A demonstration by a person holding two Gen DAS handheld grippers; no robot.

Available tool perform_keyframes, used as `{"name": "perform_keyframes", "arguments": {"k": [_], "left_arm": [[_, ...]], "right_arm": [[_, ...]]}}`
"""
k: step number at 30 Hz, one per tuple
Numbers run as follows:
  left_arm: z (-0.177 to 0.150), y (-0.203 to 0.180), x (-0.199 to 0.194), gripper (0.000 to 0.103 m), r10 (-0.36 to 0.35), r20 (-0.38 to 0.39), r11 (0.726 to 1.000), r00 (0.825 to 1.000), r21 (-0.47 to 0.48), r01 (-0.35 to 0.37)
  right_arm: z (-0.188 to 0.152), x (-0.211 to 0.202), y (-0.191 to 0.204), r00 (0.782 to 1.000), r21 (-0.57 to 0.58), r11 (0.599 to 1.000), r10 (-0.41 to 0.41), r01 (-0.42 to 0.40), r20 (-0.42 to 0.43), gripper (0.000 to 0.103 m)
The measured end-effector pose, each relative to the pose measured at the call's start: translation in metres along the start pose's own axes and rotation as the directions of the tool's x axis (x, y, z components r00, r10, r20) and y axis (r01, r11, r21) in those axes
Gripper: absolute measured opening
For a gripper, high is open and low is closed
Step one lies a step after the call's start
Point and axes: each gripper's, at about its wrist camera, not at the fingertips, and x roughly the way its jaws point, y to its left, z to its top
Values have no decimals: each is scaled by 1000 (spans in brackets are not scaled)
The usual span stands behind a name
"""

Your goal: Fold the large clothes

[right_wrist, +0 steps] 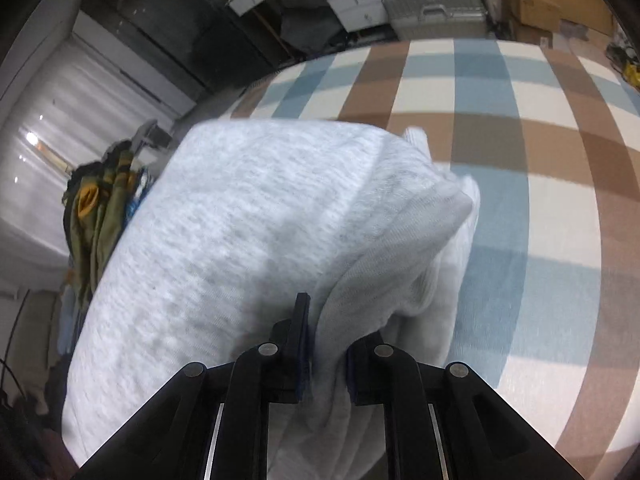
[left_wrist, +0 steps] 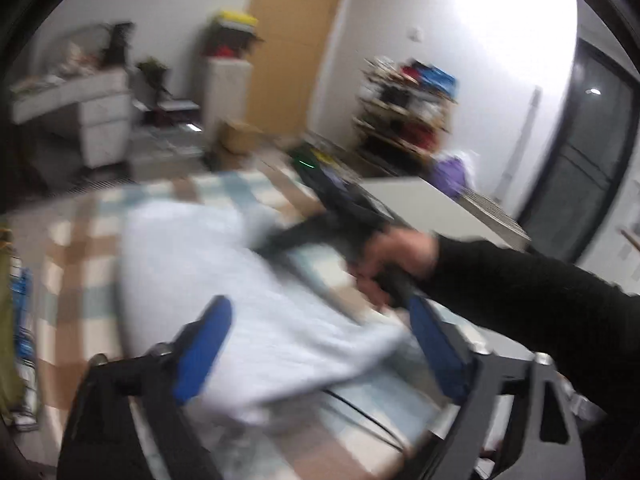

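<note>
The right gripper (right_wrist: 326, 360) is clenched on a bunched edge of the garment (right_wrist: 240, 232), a pale grey knit; the cloth runs straight up between the two black fingers and spreads out beyond them in a thick, doubled slab with a ribbed cuff or hem lying along its right side. The left gripper (left_wrist: 320, 344) stands wide apart, its blue pads (left_wrist: 204, 348) on either side of the cloth but pressing on nothing, so it is released. In the left wrist view the right hand (left_wrist: 394, 258), in a black sleeve (left_wrist: 532, 292), holds its tool low over the far edge of the garment; that view is blurred, so finer detail there cannot be read. The garment lies on a bed (right_wrist: 520, 184) covered in a blue, brown and white check, near the bed's left side as the right wrist view shows it, with a heap of olive clothes (right_wrist: 100, 216) past that edge. Judging by the stacked layers, a fold is being carried over and laid down, with one corner already let go. The next move seems to call for lowering the held edge so it meets the layer beneath squarely, then letting go without dragging it, and perhaps smoothing the top.
</note>
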Motion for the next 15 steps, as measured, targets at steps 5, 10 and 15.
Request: {"name": "perform_keyframes", "arguments": {"k": [5,10,15], "left_arm": [[-13,17,43,88,-33,-122,999,992,-43,28],[-16,16,37,88,-78,-147,997,986,-22,76],[-13,38,33,88,-214,-179,972,960,-139,191]], "right_arm": [[-3,-12,10,999,-2,999,-46,46,18,24],[-30,-92,10,988,24,998,52,-56,145,58],[-84,-237,30,933,-26,984,176,-177,314,86]]}}
